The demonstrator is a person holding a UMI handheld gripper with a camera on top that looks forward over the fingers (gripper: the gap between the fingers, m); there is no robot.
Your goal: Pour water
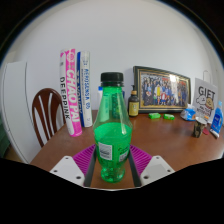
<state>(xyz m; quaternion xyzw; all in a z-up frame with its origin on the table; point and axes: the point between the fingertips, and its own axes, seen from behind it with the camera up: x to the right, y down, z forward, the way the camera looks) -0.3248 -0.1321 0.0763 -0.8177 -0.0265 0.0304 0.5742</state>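
Between claw (111,170) fingers: green bottle (111,135), upright, capped, pads flanking base; grip contact unclear. Worktop (170,140) beyond.

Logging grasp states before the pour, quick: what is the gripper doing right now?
Gripper: the green bottle stands between its fingers, cap on; cannot be told whether the pads press on it or leave a gap.

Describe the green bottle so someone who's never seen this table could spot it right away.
On the brown wooden table, nearest the camera, the green bottle stands upright between the fingers of the hand-held gripper. Clear green plastic, black cap, green label: far bigger than the small dark bottle by the framed picture behind.
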